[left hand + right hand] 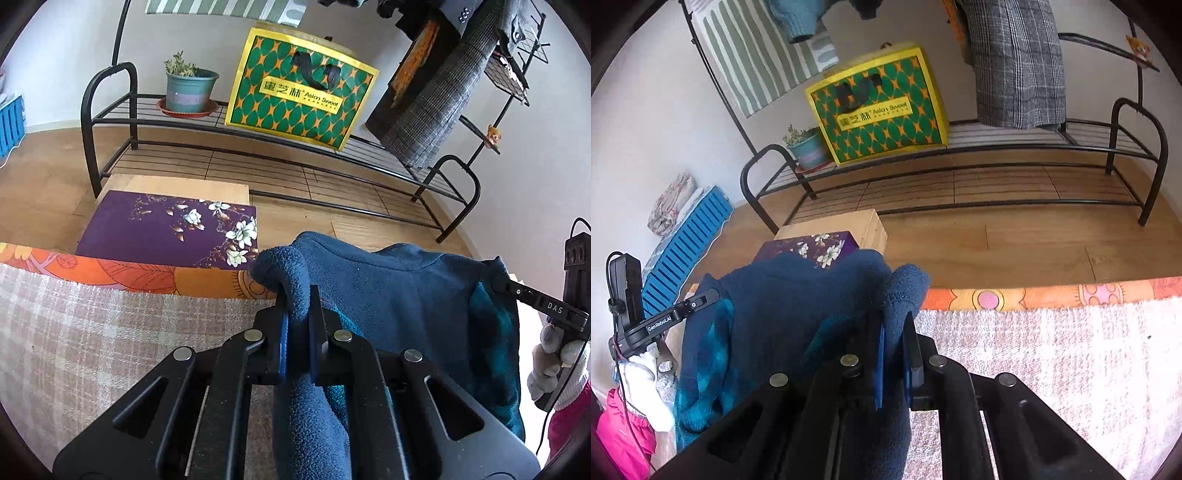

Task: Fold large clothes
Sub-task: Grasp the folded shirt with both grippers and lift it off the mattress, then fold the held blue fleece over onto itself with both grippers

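Both claws are clenched on the blue fleece [399, 295]: left gripper [299, 317], right gripper [897, 339], lifted over the checked blanket's [1052, 369] edge. Only the right view shows the blue crate [687, 240].

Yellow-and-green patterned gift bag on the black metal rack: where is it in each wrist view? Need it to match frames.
Left wrist view: yellow-and-green patterned gift bag sits upper centre, on the black metal rack, right of the potted succulent.
Right wrist view: the bag sits upper centre-left on the rack, plant at its lower left.
Shared landmark: the purple floral box on the floor.
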Motion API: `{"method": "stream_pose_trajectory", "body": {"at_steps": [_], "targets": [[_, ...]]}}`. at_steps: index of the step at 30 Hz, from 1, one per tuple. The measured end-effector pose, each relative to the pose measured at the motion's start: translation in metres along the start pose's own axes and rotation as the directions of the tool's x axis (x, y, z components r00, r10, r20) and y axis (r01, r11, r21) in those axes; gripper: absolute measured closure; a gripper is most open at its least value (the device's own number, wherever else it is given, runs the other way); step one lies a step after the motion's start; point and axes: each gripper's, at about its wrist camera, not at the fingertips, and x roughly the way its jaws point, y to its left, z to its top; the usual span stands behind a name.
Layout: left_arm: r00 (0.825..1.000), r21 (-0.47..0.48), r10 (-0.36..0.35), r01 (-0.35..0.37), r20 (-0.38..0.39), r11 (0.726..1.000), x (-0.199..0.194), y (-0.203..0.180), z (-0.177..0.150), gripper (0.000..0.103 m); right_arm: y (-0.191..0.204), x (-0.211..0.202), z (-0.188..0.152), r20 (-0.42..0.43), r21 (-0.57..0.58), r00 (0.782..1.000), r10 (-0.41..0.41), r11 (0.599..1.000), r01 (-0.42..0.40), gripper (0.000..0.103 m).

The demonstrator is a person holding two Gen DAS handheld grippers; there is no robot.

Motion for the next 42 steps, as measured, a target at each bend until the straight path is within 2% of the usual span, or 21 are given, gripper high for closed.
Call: {"method": "stream_pose_trajectory", "body": {"at_steps": [8, 14, 19, 26, 32, 39, 42], "targets": [[0.997, 0.074, -0.029, 0.023, 0.074, 0.997, -0.077, -0.031, -0.005, 0.098, 0.046, -0.069, 0.002, 0.080, -0.102, 0.997, -0.006, 0.995, 0.014, 0.098], [0.995, 0.144, -0.048, 0.035, 0.089, 0.989, -0.151, -0.057, -0.034, 0.098, 0.081, -0.138, -0.029, 0.091, -0.153, 0.996, 0.010, 0.988, 0.004, 0.098], [0.996, 0.224, -0.033, 0.014, 0.082, 0.974, -0.202, -0.076, -0.079, 0.099, 0.100, -0.187, -0.070, 0.092, -0.151, 0.995, 0.035, 0.988, -0.021, 0.099], [0.997, 0.200, -0.041, 0.028, 0.060, 0.979, -0.249, -0.075, -0.143, 0.099, 0.109, -0.233, -0.143, 0.072, -0.162, 0.997, 0.028, 0.987, -0.016, 0.099], [1.000, 0.220, -0.019, 0.016, 0.013, 0.975, -0.268, -0.075, -0.211, 0.099, 0.101, -0.252, -0.203, 0.032, -0.149, 0.999, 0.012, 0.989, -0.007, 0.099], [0.994, 0.260, 0.042, -0.015, -0.100, 0.965, -0.277, -0.061, -0.283, 0.097, 0.086, -0.259, -0.265, -0.041, -0.121, 0.999, -0.025, 0.992, 0.020, 0.099], [0.993, 0.202, 0.032, -0.009, -0.111, 0.979, -0.292, -0.046, -0.298, 0.097, 0.084, -0.272, -0.283, -0.046, -0.101, 0.998, -0.042, 0.994, 0.037, 0.096]]}}
